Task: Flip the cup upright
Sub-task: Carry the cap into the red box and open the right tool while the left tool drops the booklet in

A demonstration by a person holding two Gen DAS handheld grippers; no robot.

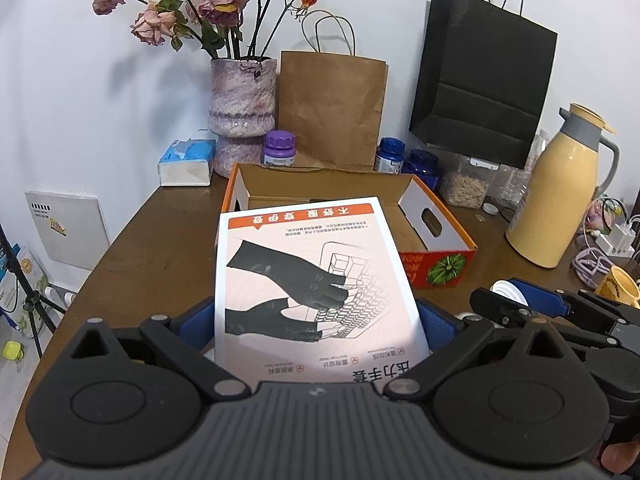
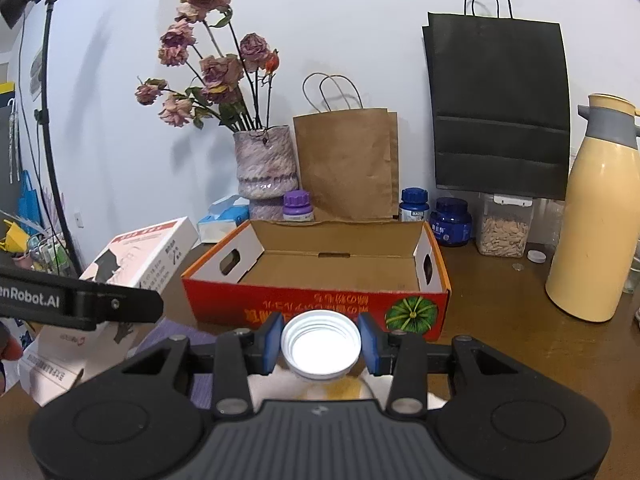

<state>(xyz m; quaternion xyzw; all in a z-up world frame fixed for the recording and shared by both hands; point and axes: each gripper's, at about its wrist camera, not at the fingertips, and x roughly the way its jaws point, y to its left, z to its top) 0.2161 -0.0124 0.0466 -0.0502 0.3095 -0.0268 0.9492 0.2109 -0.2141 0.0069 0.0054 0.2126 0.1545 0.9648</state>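
Observation:
My right gripper (image 2: 320,344) is shut on a white threaded cup-like cap (image 2: 320,346), its open mouth turned up toward the camera, with the blue pads (image 2: 273,342) pressed on both sides. In the left wrist view the same right gripper (image 1: 516,296) and cap (image 1: 508,289) sit at the right. My left gripper (image 1: 318,320) is shut on a flat white box printed with black gloves (image 1: 316,280), held above the table. A yellow mug (image 1: 618,286) lies partly hidden behind the right gripper; I cannot tell how it stands.
An open orange cardboard box (image 2: 316,304) lies just ahead on the brown table (image 2: 500,320). Behind it stand a vase of dried roses (image 2: 266,168), a brown paper bag (image 2: 346,164), a black bag (image 2: 496,112), pill bottles (image 2: 452,222) and a seed jar (image 2: 504,228). A cream thermos jug (image 2: 596,216) stands at the right.

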